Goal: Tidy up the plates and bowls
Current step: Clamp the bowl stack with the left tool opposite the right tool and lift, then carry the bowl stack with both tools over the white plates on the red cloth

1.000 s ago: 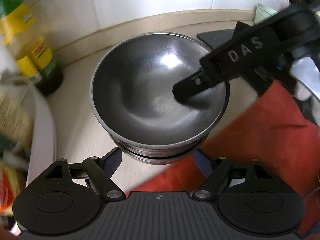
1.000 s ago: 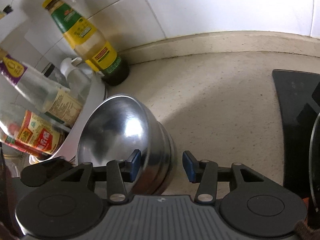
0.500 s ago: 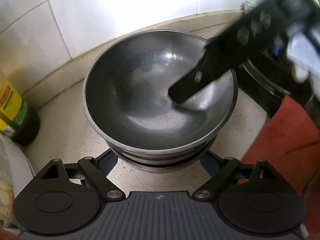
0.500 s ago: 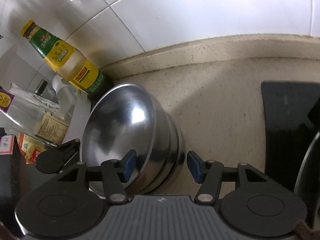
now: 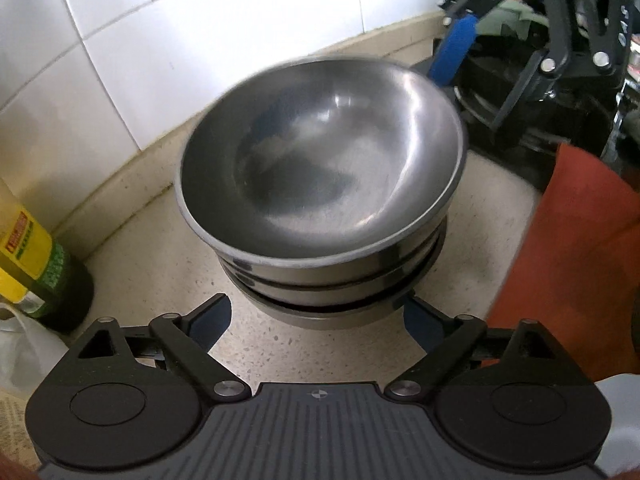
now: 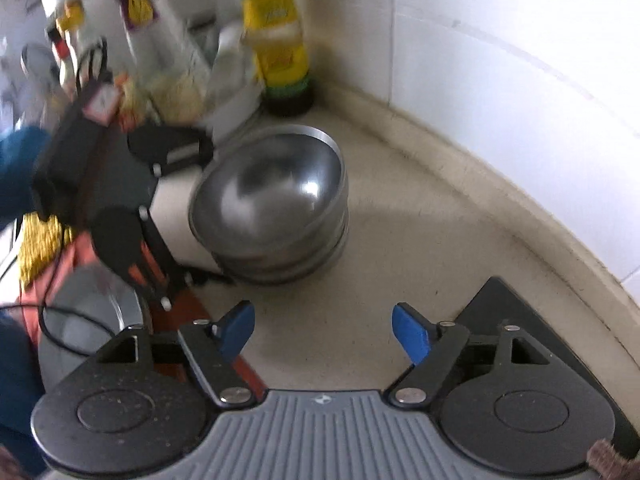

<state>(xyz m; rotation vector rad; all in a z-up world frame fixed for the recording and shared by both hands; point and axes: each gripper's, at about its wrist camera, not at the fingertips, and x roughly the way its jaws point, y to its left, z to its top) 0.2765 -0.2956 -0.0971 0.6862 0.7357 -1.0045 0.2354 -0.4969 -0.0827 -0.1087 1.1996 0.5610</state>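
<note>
Fingers of your left hand-held gripper stand spread wide on either side of the foot of the bowl stack, just clear of its lowest rim; the jaws have just been opening, and nothing is pinched, though the stack's near edge sits between the tips. Speckled counter shows as a narrow bare strip in front of the stack and to its left. On your right, a red cloth lies close to the stack's side, leaving a thin gap. The top bowl sits a little tilted in the nest, its rim overhanging the ones below. Further left, a yellow-labelled bottle stands against the curved backsplash, apart from the stack.

Your right hand-held gripper hangs over open counter, its jaws have just been opening and now stand apart with nothing between them. Beyond it the stack rests near the wall's curb, with bare counter to its right. A black slab edges in at the near right. The bottle and blurred packets crowd the far left corner.
</note>
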